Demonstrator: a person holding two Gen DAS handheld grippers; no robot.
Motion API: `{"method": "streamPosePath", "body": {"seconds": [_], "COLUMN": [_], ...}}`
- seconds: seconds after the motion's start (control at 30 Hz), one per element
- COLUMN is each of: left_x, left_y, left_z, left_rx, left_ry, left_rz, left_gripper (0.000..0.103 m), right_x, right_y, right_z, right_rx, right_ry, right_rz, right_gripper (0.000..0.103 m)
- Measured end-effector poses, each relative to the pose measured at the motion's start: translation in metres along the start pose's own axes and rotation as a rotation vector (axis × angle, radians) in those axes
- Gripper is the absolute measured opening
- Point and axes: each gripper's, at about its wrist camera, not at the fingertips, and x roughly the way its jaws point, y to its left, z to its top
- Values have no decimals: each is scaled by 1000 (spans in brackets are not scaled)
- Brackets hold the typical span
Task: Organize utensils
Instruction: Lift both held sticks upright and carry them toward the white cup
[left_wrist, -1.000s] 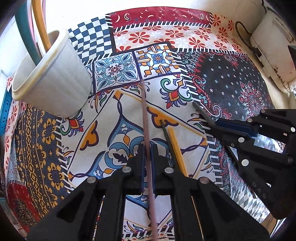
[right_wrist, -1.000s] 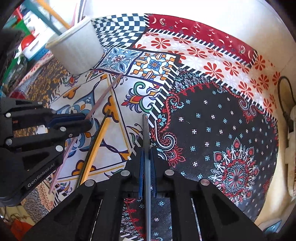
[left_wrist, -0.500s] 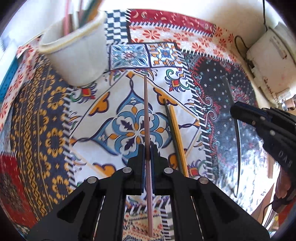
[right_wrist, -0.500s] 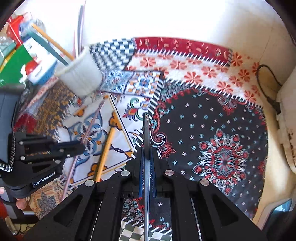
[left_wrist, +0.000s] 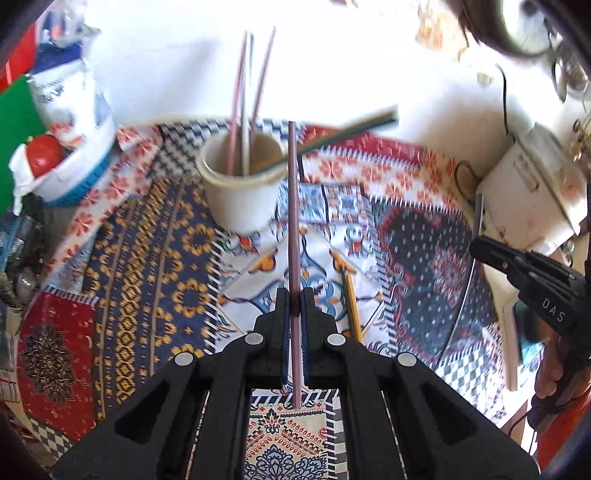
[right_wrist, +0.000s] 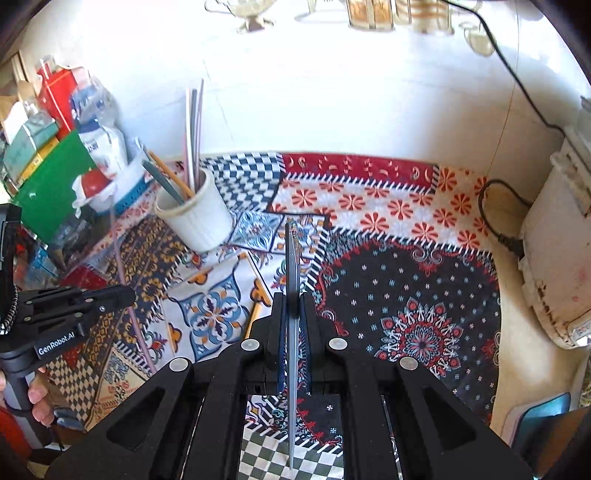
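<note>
My left gripper (left_wrist: 294, 299) is shut on a mauve chopstick (left_wrist: 293, 206), which points up toward the rim of a white cup (left_wrist: 242, 184) holding several chopsticks. My right gripper (right_wrist: 293, 302) is shut on a grey chopstick (right_wrist: 291, 258), lifted above the patterned cloth (right_wrist: 406, 295). The white cup (right_wrist: 197, 218) sits at the upper left in the right wrist view, with my left gripper (right_wrist: 127, 295) below it. A yellow and a dark chopstick (left_wrist: 351, 299) lie on the cloth (left_wrist: 155, 277) to the right of the left gripper. My right gripper (left_wrist: 480, 247) shows at the right edge.
A bowl with a blue base and a red object (left_wrist: 70, 162), bags and boxes (right_wrist: 55, 147) crowd the left. A white appliance (right_wrist: 554, 266) with a black cable (right_wrist: 495, 218) stands at the right. A white wall (right_wrist: 332, 92) lies behind the cloth.
Both grippers have risen off the cloth, each carrying its chopstick. The left one has swung so its chopstick now points at the cup, which has come into fuller view.
</note>
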Motion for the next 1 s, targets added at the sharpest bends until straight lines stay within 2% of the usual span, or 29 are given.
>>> {"method": "streamPosePath", "body": {"seconds": [0.2,0.57,0.87,0.9,1.0], "left_x": [-29,-59,-78,-80,-86], "left_y": [11,17,24,25,29], "left_z": [12,27,50,53,62], "left_rx": [-29,-44,-55,-57,-61], "left_ry": [-78,-168,-245,-252,-277], "left_rz": [11,8,4,1,8], "left_gripper": [4,4,4,4,4], "right_x": [-23,-41,-53,-54,-58], "right_y": [8,15,19,19,23], "right_z": [9,27,56,60,73], "right_rx": [-8,-7,-26,-30,-49], "right_ry": [-74,-134,-200,-207,-233], "right_rz": [3,16,11,13,17], "right_gripper": [6,5,5,1,1]}}
